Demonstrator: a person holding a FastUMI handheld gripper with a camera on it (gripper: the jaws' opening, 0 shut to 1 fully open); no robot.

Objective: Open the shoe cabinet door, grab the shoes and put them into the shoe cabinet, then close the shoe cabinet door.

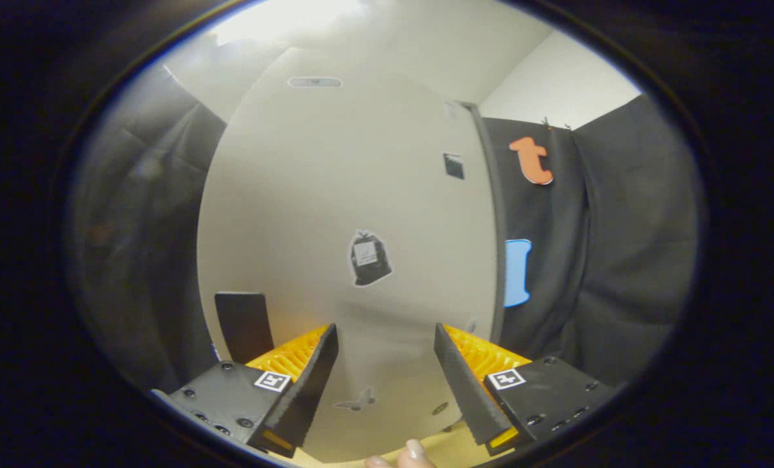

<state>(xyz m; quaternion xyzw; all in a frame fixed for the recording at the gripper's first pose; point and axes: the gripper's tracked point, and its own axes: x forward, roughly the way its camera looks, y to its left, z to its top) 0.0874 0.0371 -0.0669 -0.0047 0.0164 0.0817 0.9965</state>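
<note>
The pale cabinet door (335, 195) is seen close ahead of the claw (386, 370), with a dark sticker (369, 259) beyond the fingers and a butterfly sticker (356, 400) between them. The claw is held wide open, nothing gripped. Fingertips of a hand (403, 456) are seen below the door, black cloth (621, 247) beside it.

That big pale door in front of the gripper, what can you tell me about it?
The door is a flat, smooth, off-white panel, seemingly laminate or painted board. It carries a long slot-like handle near its top, a dark bag-shaped sticker mid-panel, a small dark square sticker higher up, a faint butterfly sticker low down and a black rectangle beside one finger. The gripper is open before it, nothing between the fingers. Fingertips of a person show at its lower edge.
</note>
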